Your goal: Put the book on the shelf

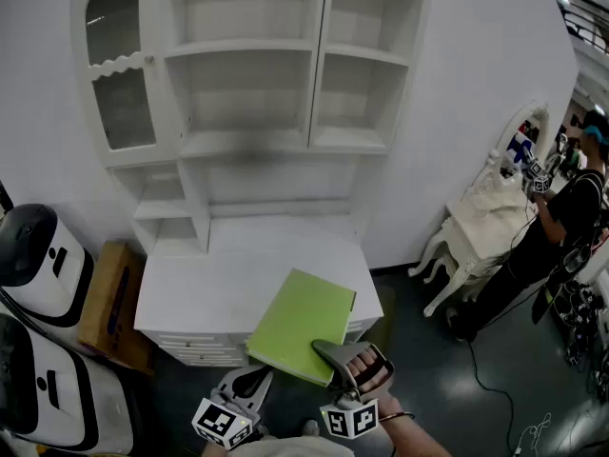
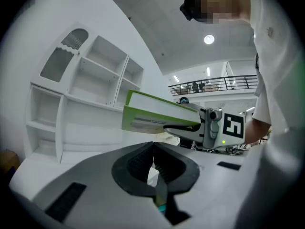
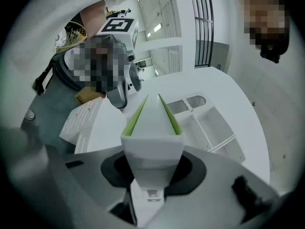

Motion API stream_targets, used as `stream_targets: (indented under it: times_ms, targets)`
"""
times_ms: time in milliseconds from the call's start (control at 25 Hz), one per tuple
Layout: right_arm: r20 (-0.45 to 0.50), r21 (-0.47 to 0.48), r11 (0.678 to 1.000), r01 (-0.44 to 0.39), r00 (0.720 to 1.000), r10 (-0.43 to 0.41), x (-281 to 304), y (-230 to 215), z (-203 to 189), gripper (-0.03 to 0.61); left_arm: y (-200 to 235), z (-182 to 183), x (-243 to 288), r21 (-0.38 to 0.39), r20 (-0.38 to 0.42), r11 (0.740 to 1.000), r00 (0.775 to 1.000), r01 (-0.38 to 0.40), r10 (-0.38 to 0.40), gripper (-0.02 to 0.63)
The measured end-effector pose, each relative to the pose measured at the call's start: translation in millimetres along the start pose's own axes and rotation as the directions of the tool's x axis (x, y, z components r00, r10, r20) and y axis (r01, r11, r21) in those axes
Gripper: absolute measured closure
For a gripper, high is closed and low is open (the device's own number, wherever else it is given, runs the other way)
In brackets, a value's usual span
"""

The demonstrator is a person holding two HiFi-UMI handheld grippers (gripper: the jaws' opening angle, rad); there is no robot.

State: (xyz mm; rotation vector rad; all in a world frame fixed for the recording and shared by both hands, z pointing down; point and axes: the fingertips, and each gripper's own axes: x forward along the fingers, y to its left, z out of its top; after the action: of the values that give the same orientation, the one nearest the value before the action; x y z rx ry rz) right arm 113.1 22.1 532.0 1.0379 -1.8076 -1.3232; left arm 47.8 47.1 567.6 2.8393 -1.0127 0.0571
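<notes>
A thin green book (image 1: 303, 327) with white page edges hangs tilted over the front edge of the white desk (image 1: 209, 279). My right gripper (image 1: 335, 355) is shut on its near corner. In the right gripper view the book (image 3: 152, 128) runs straight out from between the jaws of the right gripper (image 3: 152, 168). The white shelf unit (image 1: 243, 49) stands on the desk behind, its compartments bare. My left gripper (image 1: 252, 381) hovers low, left of the book, shut and holding nothing. In the left gripper view its pads (image 2: 152, 156) meet, with the book (image 2: 152, 113) up ahead.
Two rounded white machines (image 1: 38, 255) and a brown box (image 1: 109, 303) stand left of the desk. At the right are a white ornate table (image 1: 485, 222) and a person in black (image 1: 561, 222). Dark floor (image 1: 438, 379) lies in front.
</notes>
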Motion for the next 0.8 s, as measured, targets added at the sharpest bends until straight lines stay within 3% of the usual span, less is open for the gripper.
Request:
stream_targets:
  times_ms: [320,800]
  targets:
    - [0.0,-0.012,1.0,0.001,1.0,-0.001,3,-8,0,0.439,4,0,-2,-0.038,-0.015,0.999,1.0,-0.001,0.0,0.603]
    - [0.031,-0.007,0.999,-0.048,0.998,0.048,16,-5,10,0.437,14,4,-6,-0.02,-0.017,1.0,1.0,0.003,-0.004,0.603]
